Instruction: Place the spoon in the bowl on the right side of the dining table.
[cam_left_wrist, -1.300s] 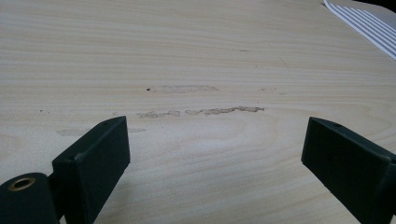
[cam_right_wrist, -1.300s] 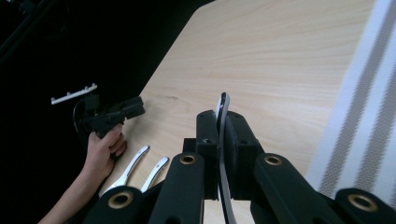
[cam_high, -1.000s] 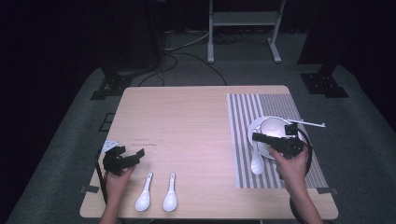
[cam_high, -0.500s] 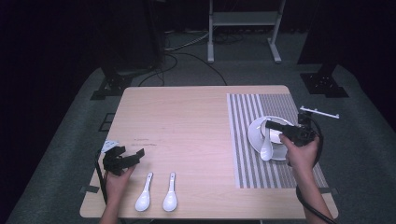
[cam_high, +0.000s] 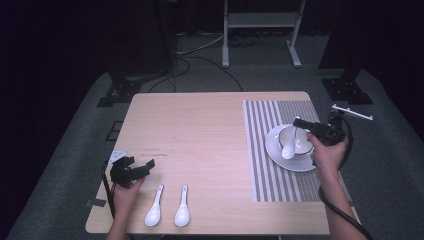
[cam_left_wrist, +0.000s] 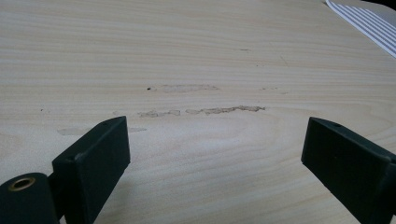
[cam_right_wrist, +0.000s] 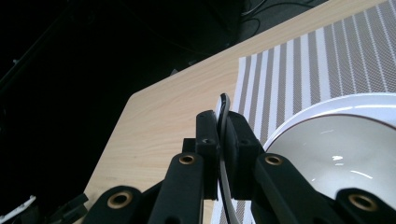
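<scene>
From the high view, the right hand-held gripper (cam_high: 301, 122) is pinching a white spoon (cam_high: 289, 148) over the bowl (cam_high: 300, 141) on the striped mat (cam_high: 260, 150) near the bench's (cam_high: 200, 130) right edge; two spoons (cam_high: 167, 212) are lying at the front edge.

In the left gripper view, the left hand-held gripper (cam_left_wrist: 215, 158) is gaping wide over bare, scuffed wood.

In the right gripper view, the jaws are clamping the spoon's thin handle (cam_right_wrist: 223, 109), its lower part hidden.

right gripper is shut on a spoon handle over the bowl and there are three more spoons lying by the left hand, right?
Not quite: two spoons lie by the left hand, not three, as the high view shows. The right gripper is shut on a spoon handle over the bowl.
</scene>
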